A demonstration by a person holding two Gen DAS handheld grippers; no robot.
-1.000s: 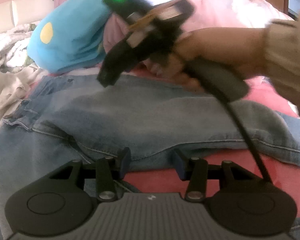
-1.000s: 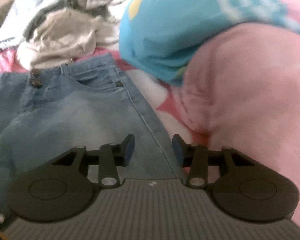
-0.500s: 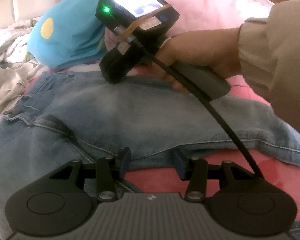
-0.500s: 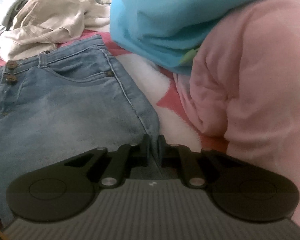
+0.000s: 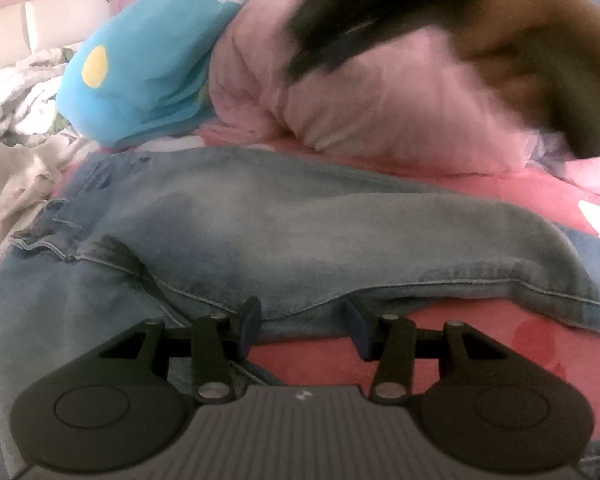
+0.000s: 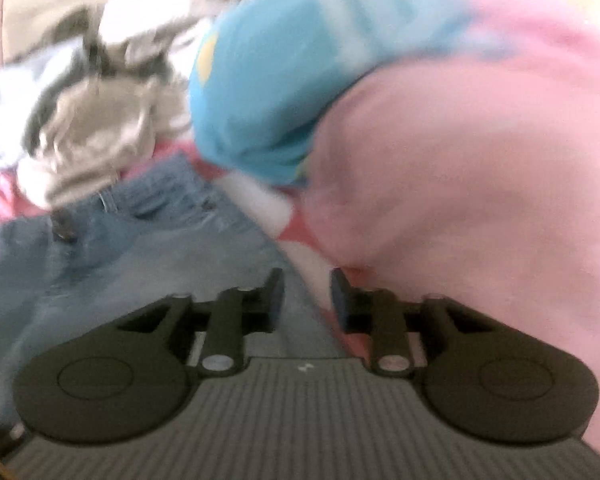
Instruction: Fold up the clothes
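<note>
The jeans (image 5: 284,220) lie spread on the pink bedcover (image 5: 540,344), and everything else here is placed by them. Nearest, the left gripper (image 5: 302,330) hangs over their near hem edge with its jaws parted and nothing pressed between the pads; the seam runs just beyond the fingertips, with bare bedcover under the right finger.

Denim of this kind is likely heavy for cloth and fairly stiff: it should hold a crease, drag rather than float, and not slip from rubber pads. The doubled hems and side seams are the thickest, firmest lines, so those look like the best places to pinch; a grip in the middle of a leg would probably gather only the top layer.

In the right wrist view, which is blurred, the right gripper (image 6: 307,294) sits over the jeans' far side seam. Its jaws are opening, and I see no cloth clamped between them; the seam edge and a strip of bedcover show in the gap.

Beyond that seam a pink quilt (image 5: 380,112) bulges right up against the jeans, with a blue garment (image 5: 140,92) lying over its left end. To the far left of the waistband is a beige heap (image 6: 92,148) of clothes, touching or nearly touching it.

So room is tight on the far and waistband sides. The open bedcover lies on the near side and toward the leg ends, which is where a fold could most freely swing.
</note>
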